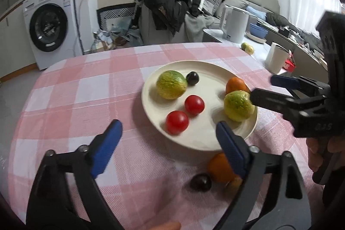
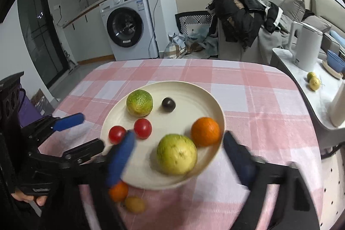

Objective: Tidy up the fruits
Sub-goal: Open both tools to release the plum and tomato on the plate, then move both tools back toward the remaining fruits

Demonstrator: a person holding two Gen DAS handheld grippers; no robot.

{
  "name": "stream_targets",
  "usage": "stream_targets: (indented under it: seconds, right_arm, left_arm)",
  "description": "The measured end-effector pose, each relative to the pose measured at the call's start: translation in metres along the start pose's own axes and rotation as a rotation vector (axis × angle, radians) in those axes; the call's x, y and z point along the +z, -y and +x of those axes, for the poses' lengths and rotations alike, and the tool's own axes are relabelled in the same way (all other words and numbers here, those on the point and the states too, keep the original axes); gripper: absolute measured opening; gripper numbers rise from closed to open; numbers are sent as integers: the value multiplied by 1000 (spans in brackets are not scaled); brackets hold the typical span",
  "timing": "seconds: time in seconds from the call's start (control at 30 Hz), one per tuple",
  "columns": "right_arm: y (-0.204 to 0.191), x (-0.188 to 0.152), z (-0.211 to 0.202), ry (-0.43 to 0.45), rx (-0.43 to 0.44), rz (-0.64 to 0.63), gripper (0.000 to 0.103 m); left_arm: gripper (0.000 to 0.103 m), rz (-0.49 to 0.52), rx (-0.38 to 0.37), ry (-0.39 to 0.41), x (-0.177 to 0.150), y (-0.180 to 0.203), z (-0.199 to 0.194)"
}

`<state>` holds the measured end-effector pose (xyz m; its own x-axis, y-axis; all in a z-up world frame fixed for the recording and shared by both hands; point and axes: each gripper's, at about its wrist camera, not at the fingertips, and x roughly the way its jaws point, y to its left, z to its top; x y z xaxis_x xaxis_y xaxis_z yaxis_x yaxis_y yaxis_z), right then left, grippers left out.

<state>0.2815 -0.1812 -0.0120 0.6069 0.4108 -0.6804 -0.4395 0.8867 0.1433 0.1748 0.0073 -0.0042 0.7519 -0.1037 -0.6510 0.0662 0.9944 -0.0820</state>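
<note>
- So, both hand-held grippers are spread wide with nothing between the pads: my left hand-held gripper (image 1: 169,137) sits at the near rim of the plate (image 1: 228,73), and my right hand-held gripper (image 2: 179,154) straddles the plate's near-right edge.
- On the plate: two green-yellow fruits (image 1: 171,87), two red tomatoes (image 1: 177,125), one dark round fruit (image 1: 192,78) and an orange (image 2: 205,131) right by the rim.
- Off the plate, on the checked cloth (image 1: 86,89) just beside its near edge: a second orange (image 2: 118,191), a small yellowish fruit (image 2: 134,204) and another dark fruit (image 1: 200,182).
- Room to move: the far and left parts of the counter are bare cloth. The right edge is tighter, with a side counter (image 2: 301,87) close by carrying a white kettle (image 2: 307,46) and two more fruits.
</note>
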Motion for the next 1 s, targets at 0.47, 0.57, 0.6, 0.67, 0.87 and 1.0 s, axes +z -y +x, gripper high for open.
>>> stream_targets:
  seconds: [0.47,0.57,0.6,0.67,0.87,1.0]
  right_arm:
    - [-14,-42,-37,-15,-25,-52,103]
    - [-18,-49,-41,-12,-18,-63,103]
    - [-19,-51,-42,-11,-20,-67,103]
    - [-21,-55,-42,-11,-18,-73,103]
    - [-25,-63,-34,-35,-22,-77,103]
    - [-24,-67,-30,-50,-19,-80,103]
  left_arm:
    - [102,-10,15,24,-37,-4,-67]
    - [102,5,16,22,-46,-1,-73]
    - [102,8,19,21,-47,0,-73]
    - [102,11,20,16,-50,0,-72]
    - [102,0,14,4,-54,-2,-65]
    - [102,2,6,-12,-57,-2,-58]
